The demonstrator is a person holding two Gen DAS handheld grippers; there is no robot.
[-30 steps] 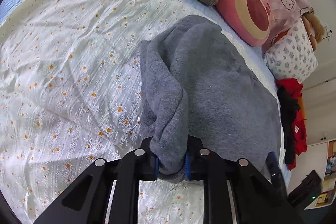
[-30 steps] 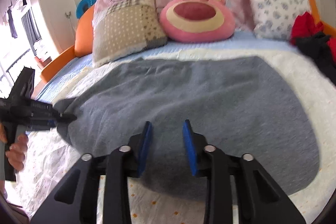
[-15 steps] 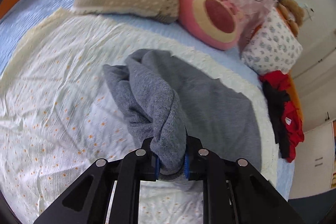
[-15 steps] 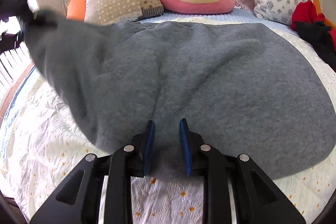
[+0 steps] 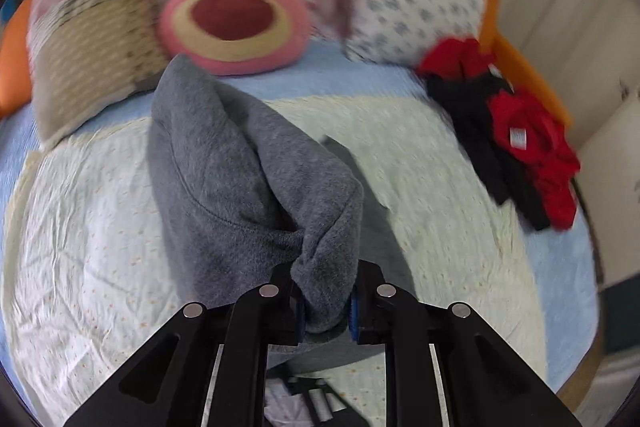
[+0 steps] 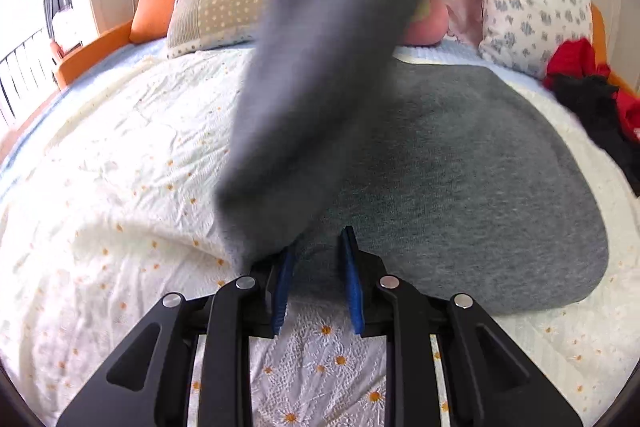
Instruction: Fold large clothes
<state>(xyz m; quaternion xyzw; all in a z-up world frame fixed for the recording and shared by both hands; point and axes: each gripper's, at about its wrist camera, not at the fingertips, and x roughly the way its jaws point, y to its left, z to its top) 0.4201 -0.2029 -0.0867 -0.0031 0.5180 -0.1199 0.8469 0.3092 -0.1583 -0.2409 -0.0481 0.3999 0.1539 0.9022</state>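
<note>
Grey fleece garment [image 5: 256,187] is clamped at a bunched edge by the left gripper [image 5: 326,307] and held above the bed [image 6: 100,163]; beyond the right gripper [image 6: 316,283], jaws slightly apart over its near hem, the rest lies flat.

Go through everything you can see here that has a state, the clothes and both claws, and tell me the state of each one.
Grey fleece garment: partly flat on the bed, one section lifted and bunched.
Left claw: shut on the garment's raised fold.
Right claw: pads apart at the garment's near edge, grip unclear.
Red and black clothes: crumpled pile, unfolded.
White daisy-print bedspread: spread out, wrinkled.
</note>
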